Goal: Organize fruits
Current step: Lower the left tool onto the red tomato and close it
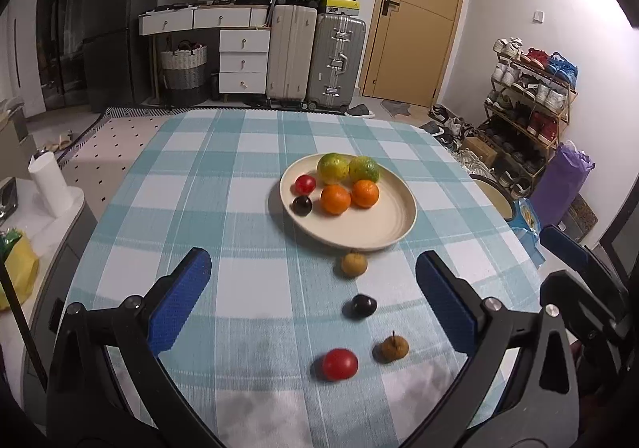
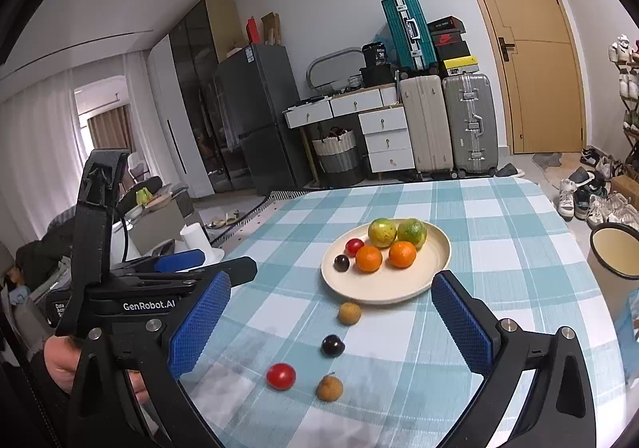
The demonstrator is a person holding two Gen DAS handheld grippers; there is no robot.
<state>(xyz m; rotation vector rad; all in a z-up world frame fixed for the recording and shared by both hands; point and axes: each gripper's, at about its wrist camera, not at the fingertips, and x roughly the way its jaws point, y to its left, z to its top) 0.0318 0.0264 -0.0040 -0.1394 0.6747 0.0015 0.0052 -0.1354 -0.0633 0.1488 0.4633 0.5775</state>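
- The cream plate (image 1: 383,232) on the checked table (image 1: 223,184) is the landmark; it holds two green-yellow citrus fruits (image 1: 333,167) at its far side, two oranges (image 1: 335,199) in the middle, and a small red fruit (image 1: 305,184) with a dark plum (image 1: 301,205) at its left edge.
- Four fruits lie on the cloth outside the plate: a brown fruit (image 1: 354,263) just beside the near rim, a second dark plum (image 1: 364,305) nearer to the cameras, then a stemmed brown fruit (image 1: 390,348) and a red tomato-like fruit (image 1: 339,364) farthest from the plate.
- The left hand-held gripper (image 1: 313,300) is released, its jaws stand wide and nothing is between the pads; the right hand-held gripper (image 2: 329,322) is also released and empty.
- The step in hand is probably to pick one loose fruit and bring it to the plate.
- To do it well, the person should centre one fruit between the pads, come low to the cloth and close gently, because round fruits roll easily.
- The free space on the near right part of the plate looks best for placing.
- Whether the brown fruits are longans or small pears cannot be told from these views.
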